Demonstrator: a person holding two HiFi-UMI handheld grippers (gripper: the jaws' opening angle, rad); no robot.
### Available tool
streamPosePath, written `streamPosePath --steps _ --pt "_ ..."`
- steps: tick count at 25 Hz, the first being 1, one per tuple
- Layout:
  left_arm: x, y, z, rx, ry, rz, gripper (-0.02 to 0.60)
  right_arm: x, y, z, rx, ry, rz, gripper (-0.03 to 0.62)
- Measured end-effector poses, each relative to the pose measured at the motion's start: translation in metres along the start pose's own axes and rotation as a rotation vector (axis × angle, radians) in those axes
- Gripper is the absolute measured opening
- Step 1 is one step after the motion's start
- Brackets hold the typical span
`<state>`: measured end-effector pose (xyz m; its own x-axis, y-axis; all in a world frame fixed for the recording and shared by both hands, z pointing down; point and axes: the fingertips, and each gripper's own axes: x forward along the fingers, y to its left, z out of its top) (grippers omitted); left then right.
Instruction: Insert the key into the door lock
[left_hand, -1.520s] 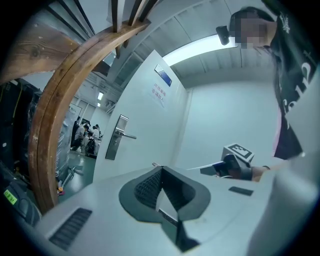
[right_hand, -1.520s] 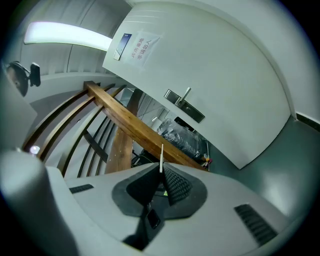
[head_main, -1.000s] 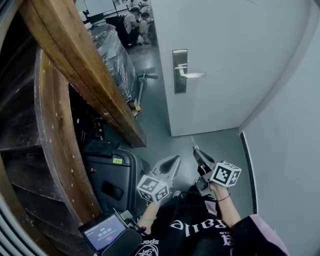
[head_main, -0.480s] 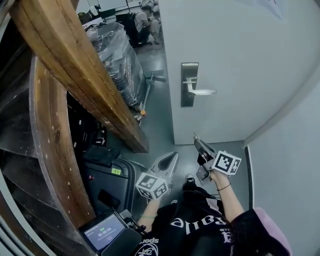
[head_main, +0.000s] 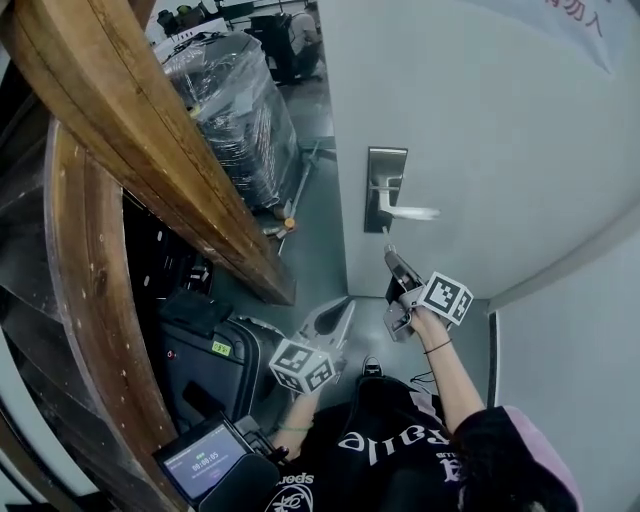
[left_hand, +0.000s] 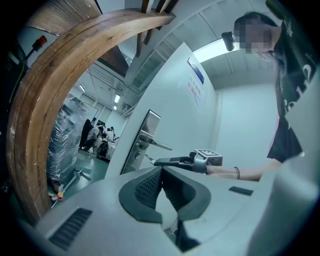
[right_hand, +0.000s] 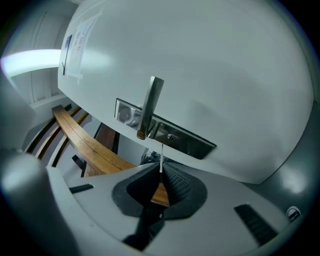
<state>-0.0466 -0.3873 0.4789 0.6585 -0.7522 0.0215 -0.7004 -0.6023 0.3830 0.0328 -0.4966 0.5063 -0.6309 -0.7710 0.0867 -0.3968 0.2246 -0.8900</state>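
Observation:
The grey door (head_main: 480, 120) carries a metal lock plate (head_main: 385, 188) with a lever handle (head_main: 408, 211). My right gripper (head_main: 389, 258) is raised just below that plate, shut on a thin silver key (head_main: 385, 238) that points up at it. In the right gripper view the key (right_hand: 161, 157) sticks out from my right gripper (right_hand: 161, 170), its tip a little short of the keyhole (right_hand: 171, 136) in the plate (right_hand: 185, 140), beside the handle (right_hand: 150, 106). My left gripper (head_main: 345, 306) hangs lower, away from the door. The left gripper (left_hand: 161, 171) is shut on nothing.
A curved wooden structure (head_main: 130, 130) fills the left side. A dark suitcase (head_main: 205, 355) stands at its foot, and a plastic-wrapped pallet (head_main: 235, 110) is further back. People stand far off in the hall. A white wall (head_main: 580, 350) closes in on the right.
My right gripper has risen with the key, from near floor level in the view up to just under the lock plate. The left gripper stayed low.

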Motion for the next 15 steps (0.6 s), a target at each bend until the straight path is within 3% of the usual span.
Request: streamPosePath --steps 15 --pt "0.015 0.017 -0.009 -0.032 0.028 0.058 0.005 0.043 -0.02 0.023 0.195 -0.045 0.032 0.037"
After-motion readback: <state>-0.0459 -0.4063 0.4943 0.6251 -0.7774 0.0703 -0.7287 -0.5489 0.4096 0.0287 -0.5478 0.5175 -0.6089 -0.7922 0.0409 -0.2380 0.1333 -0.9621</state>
